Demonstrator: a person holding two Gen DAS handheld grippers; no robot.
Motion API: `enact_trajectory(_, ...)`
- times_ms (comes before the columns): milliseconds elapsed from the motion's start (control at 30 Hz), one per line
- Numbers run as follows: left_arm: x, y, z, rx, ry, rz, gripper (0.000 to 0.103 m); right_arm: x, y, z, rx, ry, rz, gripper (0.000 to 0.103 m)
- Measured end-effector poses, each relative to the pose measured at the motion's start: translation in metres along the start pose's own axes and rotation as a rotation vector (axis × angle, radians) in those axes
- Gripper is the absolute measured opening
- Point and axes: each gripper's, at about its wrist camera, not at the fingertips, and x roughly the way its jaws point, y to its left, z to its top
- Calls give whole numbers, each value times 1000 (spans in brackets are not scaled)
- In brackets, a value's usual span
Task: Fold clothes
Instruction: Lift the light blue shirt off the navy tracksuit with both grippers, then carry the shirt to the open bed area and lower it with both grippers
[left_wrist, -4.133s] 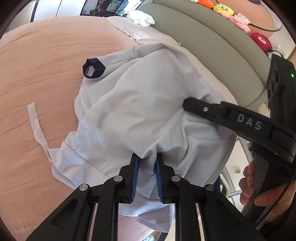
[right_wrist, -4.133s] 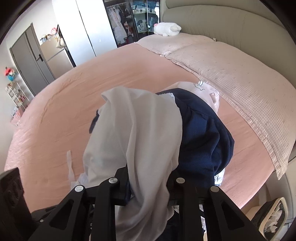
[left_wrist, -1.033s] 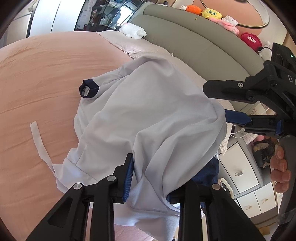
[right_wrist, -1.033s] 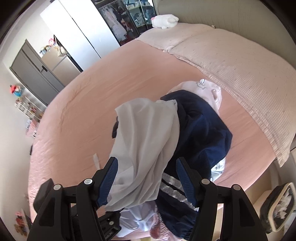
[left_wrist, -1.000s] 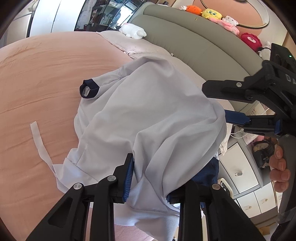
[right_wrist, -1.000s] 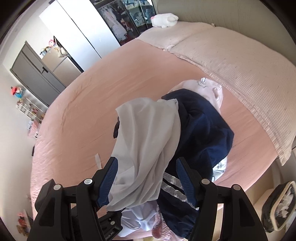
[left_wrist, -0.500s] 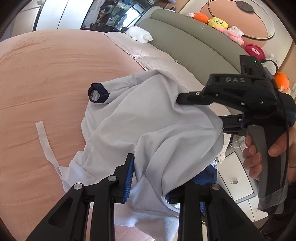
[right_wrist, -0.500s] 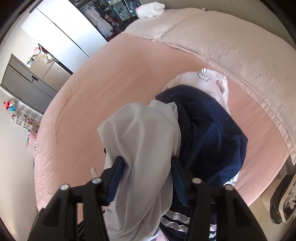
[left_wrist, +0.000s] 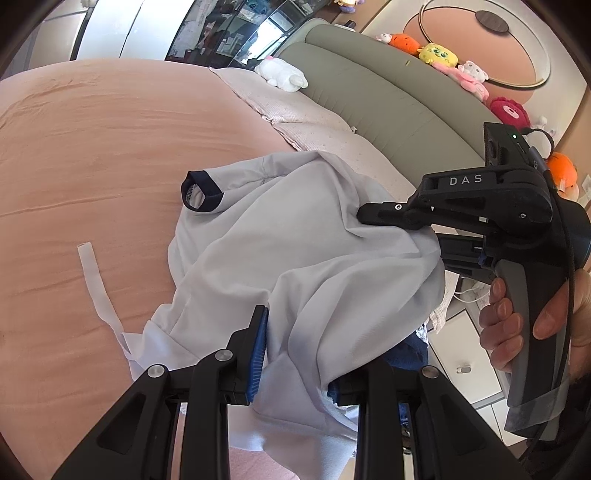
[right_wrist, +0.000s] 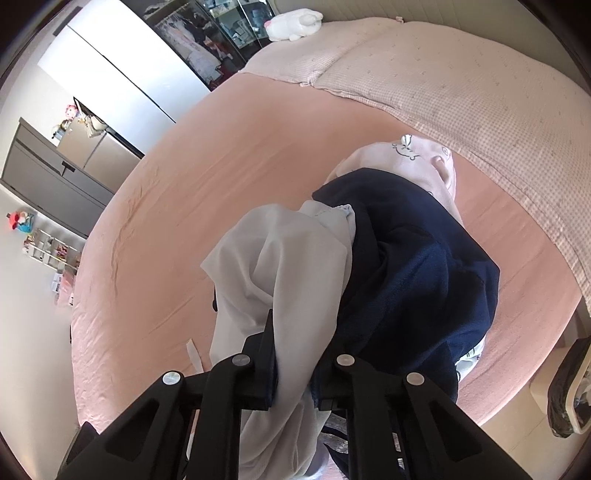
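Pale grey long-sleeved shirt heaped at peach bed's near edge. L gripper clamps its hem; R gripper just closed on a bunched fold. Risk: navy garment below snags, lifts too.

Left tool, lower centre: two black skeletal fingers with triangular cut-outs, silver screws, ribbed blue pads. Right tool, right of frame: black body lettered "DAS" in white, green indicator light, grey handle, thin black cable, tape at the base. A hand shows fingers only.
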Motion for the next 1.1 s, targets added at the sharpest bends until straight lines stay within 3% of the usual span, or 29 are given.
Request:
enact_trajectory(367,-18,8,4,-45,-20,-30,24,-15,36,-6,-113,-17,-92,11)
enact_trajectory(533,-35,11,12,-54,-50,-36,24,-28,60,-15,-183,-25,-93,12)
enact_trajectory(1100,-110,48,36,-115,-159,2,24,-32,128,-37,-311,-39,20,12)
